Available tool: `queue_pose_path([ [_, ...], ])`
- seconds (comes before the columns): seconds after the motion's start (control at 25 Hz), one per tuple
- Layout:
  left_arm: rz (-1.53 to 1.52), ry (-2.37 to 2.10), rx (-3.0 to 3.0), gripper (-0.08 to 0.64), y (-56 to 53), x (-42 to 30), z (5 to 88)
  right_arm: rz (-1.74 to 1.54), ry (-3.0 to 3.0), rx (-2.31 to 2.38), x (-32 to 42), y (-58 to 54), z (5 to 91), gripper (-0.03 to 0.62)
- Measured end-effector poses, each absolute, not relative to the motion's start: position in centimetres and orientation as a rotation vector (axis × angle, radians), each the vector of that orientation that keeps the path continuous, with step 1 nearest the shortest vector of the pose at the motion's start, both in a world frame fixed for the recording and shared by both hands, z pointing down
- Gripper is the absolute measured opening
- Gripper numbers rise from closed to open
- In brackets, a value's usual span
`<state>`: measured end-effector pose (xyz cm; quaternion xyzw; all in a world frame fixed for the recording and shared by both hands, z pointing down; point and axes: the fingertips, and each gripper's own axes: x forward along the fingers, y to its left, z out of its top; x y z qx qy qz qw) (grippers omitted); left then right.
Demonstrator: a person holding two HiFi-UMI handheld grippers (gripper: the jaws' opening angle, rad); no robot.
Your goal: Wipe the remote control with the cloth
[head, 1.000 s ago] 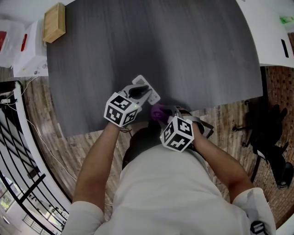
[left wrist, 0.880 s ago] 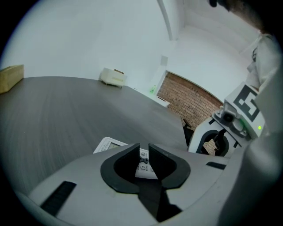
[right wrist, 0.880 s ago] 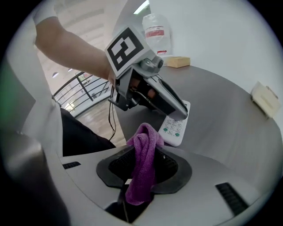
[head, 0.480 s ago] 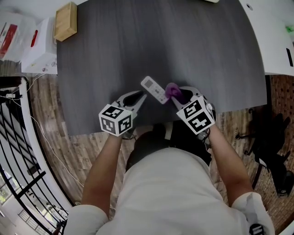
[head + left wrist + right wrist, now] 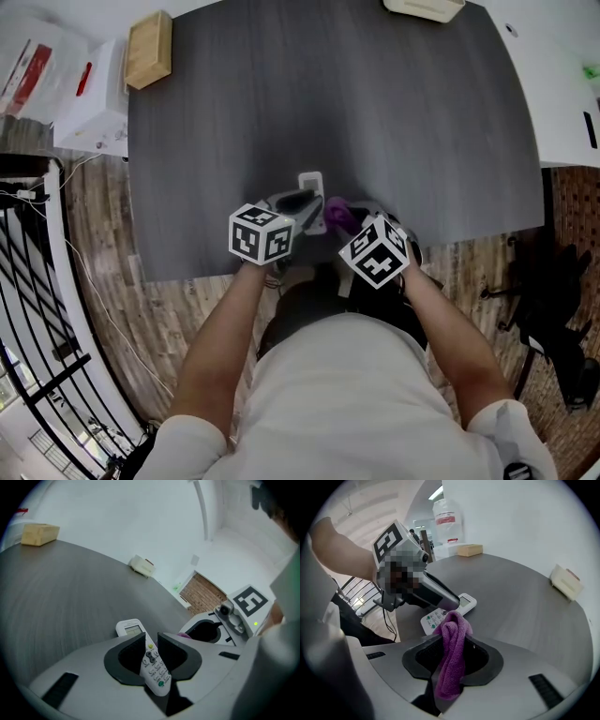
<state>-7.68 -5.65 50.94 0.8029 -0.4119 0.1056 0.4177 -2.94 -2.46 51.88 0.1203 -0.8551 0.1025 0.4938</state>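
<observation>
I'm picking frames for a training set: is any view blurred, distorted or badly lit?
Head view: sharp and evenly lit, but the lens bows the edges of the dark grey table. Left gripper view: dark corners; the white remote control between the jaws is crisp, the right edge soft. Right gripper view: the purple cloth is sharp, with dark corners again.

Table [image 5: 394, 112] wide open mid-span
Wooden block [image 5: 149, 50] far-left corner, cream box [image 5: 424, 7] far edge; remote control [image 5: 310, 182] and cloth [image 5: 339, 215] crowd near edge.

Dark grey table [image 5: 375, 112], wooden block [image 5: 150, 49] at its far-left corner, cream box [image 5: 424, 7] at its far edge
</observation>
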Motion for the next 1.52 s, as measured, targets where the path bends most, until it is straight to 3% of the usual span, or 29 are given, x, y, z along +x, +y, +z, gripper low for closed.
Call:
queue_pose_path([
  [0.28, 0.124, -1.131, 2.047, 0.06, -3.5, -9.5, 46.9, 0.407, -2.205, 0.599, 1.3, -6.6, 47.7, 0.112],
  [0.52, -0.447, -1.123, 1.955, 0.06, 2.9, -11.4, 38.7, 0.826, -2.447, 1.02, 11.9, -8.8, 38.2, 0.112],
  [0.68, -0.655, -1.118, 1.971, 0.06, 9.2, -10.9, 33.2, 0.966, -2.611, 1.139, 17.0, -4.7, 32.5, 0.114],
  [0.88, -0.697, -1.136, 2.069, 0.058, 16.7, -7.8, 29.7, 0.636, -2.625, 1.368, 23.5, -1.9, 31.6, 0.114],
  [1.04, -0.676, -1.155, 2.076, 0.058, 22.2, -1.0, 30.6, 0.191, -2.345, 1.637, 34.9, -1.6, 33.9, 0.114],
  [1.2, -0.606, -1.167, 2.044, 0.057, 29.0, 3.1, 31.2, 0.054, -2.094, 1.754, 45.2, 1.3, 35.1, 0.114],
  [1.36, -0.559, -1.183, 2.03, 0.057, 34.5, 5.4, 30.1, 0.34, -2.192, 1.687, 48.1, 10.3, 34.0, 0.112],
  [1.52, -0.566, -1.13, 2.072, 0.055, 36.9, 7.5, 28.6, 0.811, -2.485, 1.422, 41.5, 20.8, 31.3, 0.114],
])
